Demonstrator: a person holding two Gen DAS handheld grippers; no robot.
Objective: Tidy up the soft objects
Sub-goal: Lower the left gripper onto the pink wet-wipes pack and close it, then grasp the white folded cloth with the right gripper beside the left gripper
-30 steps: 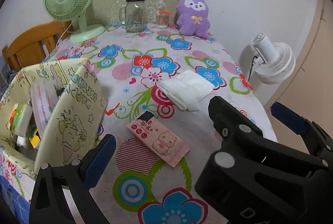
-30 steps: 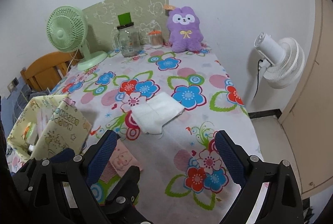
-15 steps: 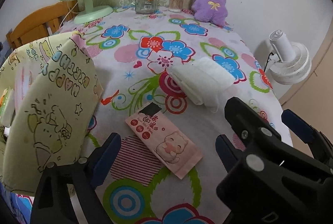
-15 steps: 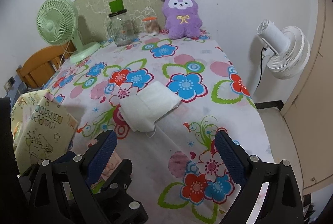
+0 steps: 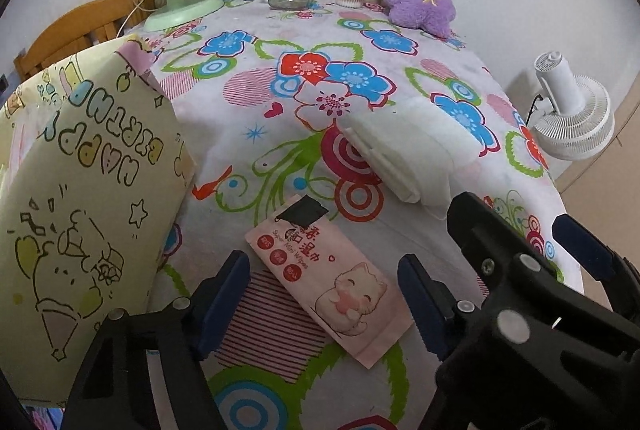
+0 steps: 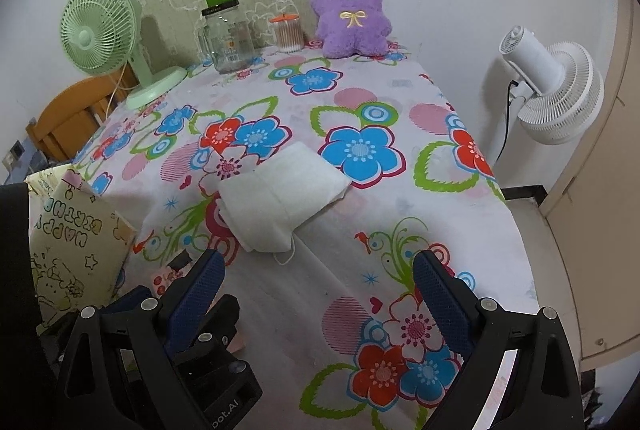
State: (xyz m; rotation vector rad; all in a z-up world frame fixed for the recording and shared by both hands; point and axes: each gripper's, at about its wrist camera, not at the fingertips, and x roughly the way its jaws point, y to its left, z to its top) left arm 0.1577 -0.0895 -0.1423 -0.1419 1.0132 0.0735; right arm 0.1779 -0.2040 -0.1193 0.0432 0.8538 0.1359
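Observation:
A pink wet-wipes pack [image 5: 332,278] with a cartoon cat lies flat on the flowered tablecloth [image 5: 256,110]. My left gripper [image 5: 320,286] straddles it, and its jaws are closing; the blue pads stand on either side of the pack without pressing on it. A folded white cloth stack [image 6: 280,198] lies mid-table, just beyond my right gripper [image 6: 318,270], which is open with nothing between its fingers. At the table's far end a purple plush [image 6: 352,14] sits against the wall. A yellow "Happy Birthday" gift bag [image 5: 80,190] stands at the left, close to the left finger.
A green desk fan [image 6: 100,30], a glass jar with a green lid [image 6: 226,34] and a cotton-swab tub [image 6: 288,34] line the back. A white floor fan [image 6: 556,94] stands off the table's right edge. A wooden chair [image 5: 76,34] is at the left.
Both grippers have come down and forward towards the table. The left jaws have narrowed around the pink wipes pack. The right jaws stay wide.

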